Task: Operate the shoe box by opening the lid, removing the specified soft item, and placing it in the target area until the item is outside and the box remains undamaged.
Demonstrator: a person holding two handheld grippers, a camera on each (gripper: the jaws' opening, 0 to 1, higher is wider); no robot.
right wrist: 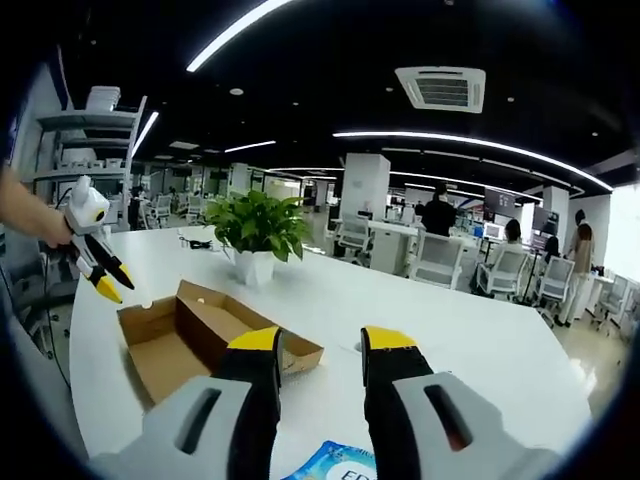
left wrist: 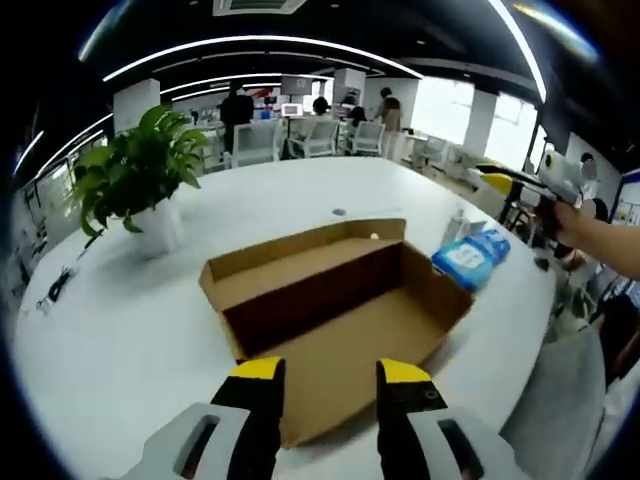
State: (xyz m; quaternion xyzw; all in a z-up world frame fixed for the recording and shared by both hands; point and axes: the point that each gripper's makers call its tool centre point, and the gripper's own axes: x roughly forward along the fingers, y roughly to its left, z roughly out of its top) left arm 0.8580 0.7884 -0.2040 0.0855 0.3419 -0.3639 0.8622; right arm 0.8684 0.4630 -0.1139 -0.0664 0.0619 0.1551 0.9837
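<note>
The brown cardboard shoe box (left wrist: pixel 300 265) lies open on the white round table (left wrist: pixel 120 330), its flap (left wrist: pixel 365 345) spread toward me. A blue soft packet (left wrist: pixel 472 257) rests on the table just right of the box. My left gripper (left wrist: pixel 330 372) hovers open over the flap's near edge, holding nothing. My right gripper (right wrist: pixel 320 342) is open and empty above the table, with the box (right wrist: pixel 195 335) to its left and the blue packet (right wrist: pixel 335 465) below it. A hand holds the left gripper (right wrist: pixel 112 283) beyond the box.
A potted green plant (left wrist: pixel 140 185) in a white pot stands on the table behind the box's left end, also seen as the plant (right wrist: pixel 258 235). The right gripper (left wrist: pixel 500 185) is held by a hand at the table's right edge. Desks, chairs and people fill the background.
</note>
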